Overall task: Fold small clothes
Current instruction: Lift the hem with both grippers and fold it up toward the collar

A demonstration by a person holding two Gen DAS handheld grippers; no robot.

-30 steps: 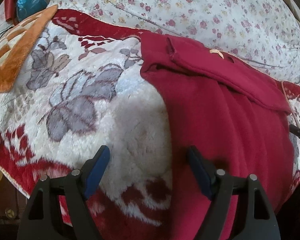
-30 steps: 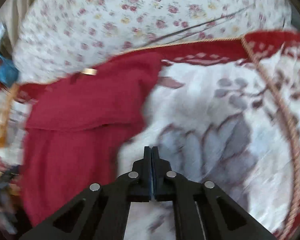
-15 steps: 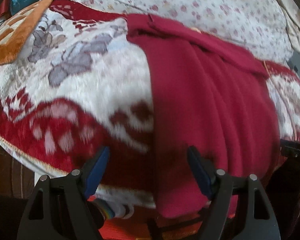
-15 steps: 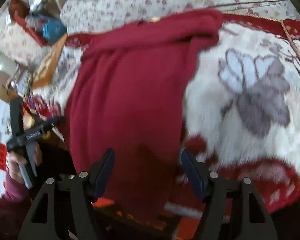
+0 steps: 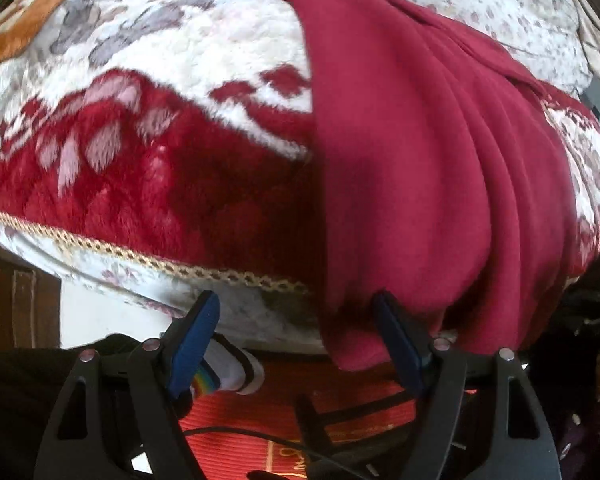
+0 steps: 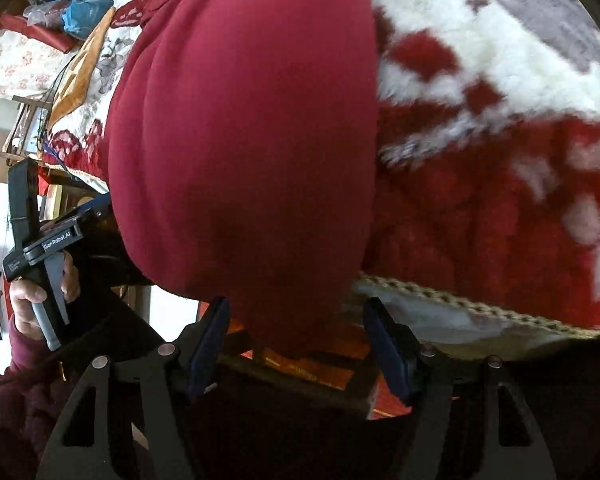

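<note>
While both tools sat low at the bed's edge, the dark red fleece garment (image 5: 432, 152) lay draped over the plush red-and-white floral blanket (image 5: 148, 104), its lower end hanging off the side right in front of them. The left gripper (image 5: 300, 344) had its blue-padded jaws spread wide with nothing between them; the garment's hanging hem dangled just ahead of its right-hand finger and looked to brush it, though I couldn't tell for sure if they touched. Below that gripper was a foot in a white sock with rainbow stripes (image 5: 228, 372) on an orange-red woven mat (image 5: 340, 400).

Same deal with the right gripper (image 6: 298, 344): jaws wide apart, gripping nothing, with the garment's bottom end (image 6: 244, 140) hanging down between and just beyond its fingers. Off to its left you could see the left hand (image 6: 40, 284) wrapped round the other tool's black handle. The blanket's gold braided trim (image 6: 480, 304) ran along ahead to its right.
</note>
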